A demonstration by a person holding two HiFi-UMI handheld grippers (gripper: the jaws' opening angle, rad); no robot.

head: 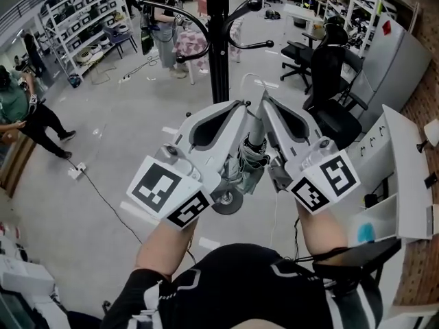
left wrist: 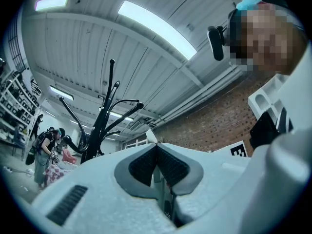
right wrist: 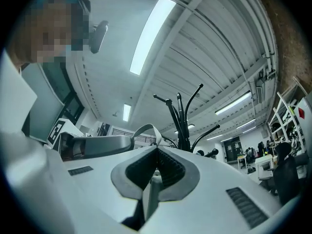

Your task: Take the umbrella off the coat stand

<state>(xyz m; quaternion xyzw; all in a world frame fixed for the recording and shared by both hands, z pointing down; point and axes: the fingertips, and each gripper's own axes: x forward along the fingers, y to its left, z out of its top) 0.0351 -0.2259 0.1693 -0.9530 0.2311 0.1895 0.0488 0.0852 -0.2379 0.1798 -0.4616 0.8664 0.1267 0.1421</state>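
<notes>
Left gripper [left wrist: 156, 150] and right gripper [right wrist: 156, 152] both have jaws together. Grey folded umbrella [head: 248, 164] sits between them. Hold snugly, pulling away from tall black coat stand [head: 218, 40].

Two tools, left tool [head: 239, 104] and right tool [head: 265, 96]; one umbrella [head: 252, 157]; one coat stand [head: 218, 40].

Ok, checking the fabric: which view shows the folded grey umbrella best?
The head view: the folded grey umbrella shows handle and fabric. The right gripper view catches only its handle and strap; the left gripper view shows nothing clear of it.
</notes>
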